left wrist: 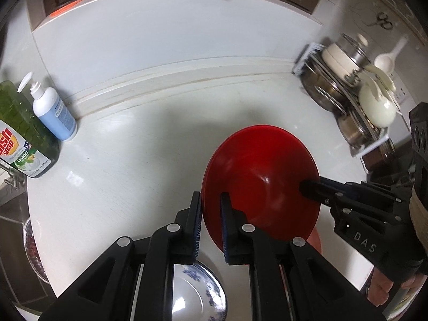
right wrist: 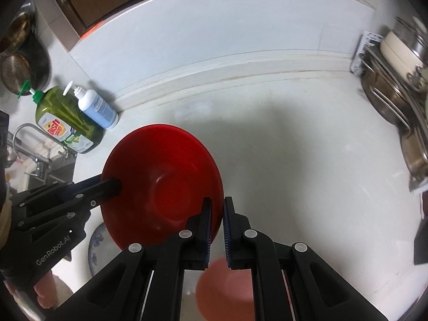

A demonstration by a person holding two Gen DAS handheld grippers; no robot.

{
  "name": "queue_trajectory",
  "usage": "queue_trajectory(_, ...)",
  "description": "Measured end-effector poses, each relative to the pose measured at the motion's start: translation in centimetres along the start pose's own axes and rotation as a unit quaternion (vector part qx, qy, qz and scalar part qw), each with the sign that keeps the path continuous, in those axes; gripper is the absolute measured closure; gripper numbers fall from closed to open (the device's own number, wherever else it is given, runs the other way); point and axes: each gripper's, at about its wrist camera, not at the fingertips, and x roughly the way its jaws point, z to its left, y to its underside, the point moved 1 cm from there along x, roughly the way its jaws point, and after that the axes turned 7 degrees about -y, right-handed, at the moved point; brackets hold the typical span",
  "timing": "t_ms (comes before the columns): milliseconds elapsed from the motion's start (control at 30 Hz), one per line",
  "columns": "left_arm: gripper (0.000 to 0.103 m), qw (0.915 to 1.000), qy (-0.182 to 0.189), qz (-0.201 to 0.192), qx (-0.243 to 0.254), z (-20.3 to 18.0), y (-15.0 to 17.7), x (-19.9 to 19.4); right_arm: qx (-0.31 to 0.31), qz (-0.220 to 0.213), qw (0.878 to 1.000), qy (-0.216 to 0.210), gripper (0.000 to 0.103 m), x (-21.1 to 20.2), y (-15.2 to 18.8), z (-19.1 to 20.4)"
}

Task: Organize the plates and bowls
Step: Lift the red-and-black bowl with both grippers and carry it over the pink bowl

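A red bowl [left wrist: 256,182] is held in the air above the white counter [left wrist: 128,144], gripped at opposite rims. My left gripper [left wrist: 211,200] is shut on its left rim. My right gripper [right wrist: 217,204] is shut on its right rim; the bowl also shows in the right wrist view [right wrist: 160,182]. The right gripper shows in the left wrist view [left wrist: 307,186], the left gripper in the right wrist view [right wrist: 113,184]. A blue-and-white patterned plate [left wrist: 198,291] lies on the counter below the left gripper. A pink bowl [right wrist: 224,289] sits below the right gripper.
A green dish soap bottle [left wrist: 24,131] and a white pump bottle [left wrist: 54,112] stand at the back left. A dish rack [left wrist: 355,99] with pots, lids and a ladle stands at the right. A sink with a faucet [right wrist: 34,144] is at the left.
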Motion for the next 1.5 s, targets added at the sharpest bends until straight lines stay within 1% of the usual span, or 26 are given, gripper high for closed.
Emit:
queue_trajectory(367,0.088,0.999,0.021,0.007,0.039,-3.9,2.8,-0.5,0.019,-0.015,0.999,0.022,0.093,-3.8,4.0,-2.1)
queue_trajectory(533,0.086,0.9979,0.03,0.015,0.056,-5.4,4.2,-0.3,0.034,-0.011,0.999,0.027,0.093,-4.3,5.7,-3.1)
queue_trajectory(833,0.086,0.996,0.036,0.04,0.071,-6.9,6.3,1.0,0.06,0.007,0.998,0.029,0.093,-4.2,8.7,-4.8)
queue_trajectory(933,0.086,0.9953,0.042,0.053,0.069,-6.8,6.9,1.5,0.065,0.015,0.997,0.03,0.093,-4.0,9.6,-5.3)
queue_trajectory(1067,0.086,0.9946,0.042,0.064,0.071,-7.0,7.5,2.3,0.076,0.025,0.996,0.029,0.093,-3.3,10.5,-5.9)
queue_trajectory(1500,0.086,0.9925,0.039,0.091,0.072,-7.4,8.6,4.8,0.086,0.047,0.995,0.031,0.093,-1.7,11.7,-6.9)
